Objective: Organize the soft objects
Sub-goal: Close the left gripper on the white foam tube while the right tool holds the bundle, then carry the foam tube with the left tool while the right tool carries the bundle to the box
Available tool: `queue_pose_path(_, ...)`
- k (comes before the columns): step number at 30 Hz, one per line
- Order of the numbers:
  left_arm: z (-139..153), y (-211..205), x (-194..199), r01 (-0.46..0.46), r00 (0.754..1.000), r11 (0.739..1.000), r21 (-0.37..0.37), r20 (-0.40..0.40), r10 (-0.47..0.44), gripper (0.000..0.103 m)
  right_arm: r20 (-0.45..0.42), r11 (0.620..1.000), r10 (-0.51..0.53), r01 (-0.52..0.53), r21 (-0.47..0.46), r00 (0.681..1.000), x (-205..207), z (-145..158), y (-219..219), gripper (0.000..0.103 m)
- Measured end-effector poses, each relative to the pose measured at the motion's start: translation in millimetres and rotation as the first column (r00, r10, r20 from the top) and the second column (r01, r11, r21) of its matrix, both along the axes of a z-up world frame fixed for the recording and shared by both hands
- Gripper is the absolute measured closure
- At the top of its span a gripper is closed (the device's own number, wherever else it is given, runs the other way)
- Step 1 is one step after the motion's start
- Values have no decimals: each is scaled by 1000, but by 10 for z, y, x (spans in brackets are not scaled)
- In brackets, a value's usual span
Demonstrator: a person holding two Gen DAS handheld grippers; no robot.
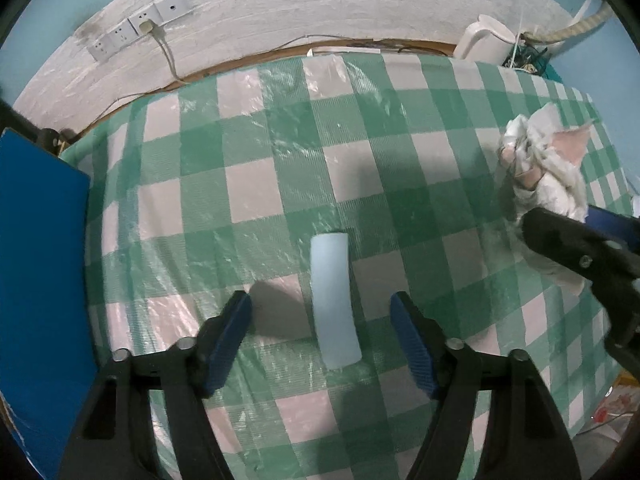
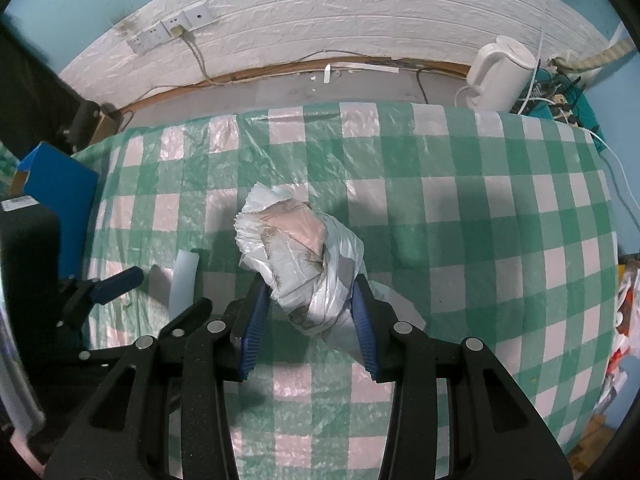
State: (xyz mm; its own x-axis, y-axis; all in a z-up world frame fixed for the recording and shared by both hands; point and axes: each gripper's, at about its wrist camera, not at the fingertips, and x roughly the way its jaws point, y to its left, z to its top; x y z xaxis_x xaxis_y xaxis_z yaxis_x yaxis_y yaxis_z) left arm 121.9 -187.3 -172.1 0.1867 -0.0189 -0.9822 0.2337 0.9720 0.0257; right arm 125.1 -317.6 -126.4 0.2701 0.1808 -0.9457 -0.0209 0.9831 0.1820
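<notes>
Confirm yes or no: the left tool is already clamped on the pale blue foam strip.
No: in the left wrist view the pale blue foam strip lies between the left tool's fingers, clear of both pads.

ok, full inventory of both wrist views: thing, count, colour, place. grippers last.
foam strip: 1, pale blue, flat on the cloth between the left gripper's fingers, untouched
crumpled bundle: 1, white with pink, clamped in the right gripper
tablecloth: 1, green and white check under clear plastic, covers the table
blue box: 1, blue, left edge of the table
kettle: 1, white, far right by the wall
wall sockets: one row, white, on the brick-pattern wall, one cable plugged in
left gripper: 1, black with blue pads, open
right gripper: 1, black with blue pads, shut on the bundle
</notes>
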Motion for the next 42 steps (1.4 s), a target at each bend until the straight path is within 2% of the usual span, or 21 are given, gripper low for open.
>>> queue_pose_path(2,6,-10,-17,6,1000,1000,23,19,-7,46,1,1000,-3,3,3,1000,-10,9,-8,63)
queue_pose_path(4,11,-40,-32,25,999,999,44,36,-27,57,3,1000,-3,3,3,1000,-22,26,-12,63)
queue_pose_path(6,15,-74,-39,29,999,998,56,43,-32,74,6,1000,-4,4,5,1000,-33,45,-13,63)
queue_pose_path(8,10,-82,-50,31,999,999,33,34,-32,85,8,1000,-4,4,6,1000,-45,62,-15,63)
queue_pose_path(16,79,-70,-162,38,998,999,14,42,-39,89,26,1000,15,-15,-4,1000,-129,200,14,63)
queue_pose_path(29,544,241,-262,14,993,1000,5,115,-14,89,63,998,66,-65,-15,996,-318,507,270,63)
queue_pose_path(42,1068,797,-497,-20,978,999,-26,206,25,89,109,992,127,-126,-7,986,-498,827,657,63)
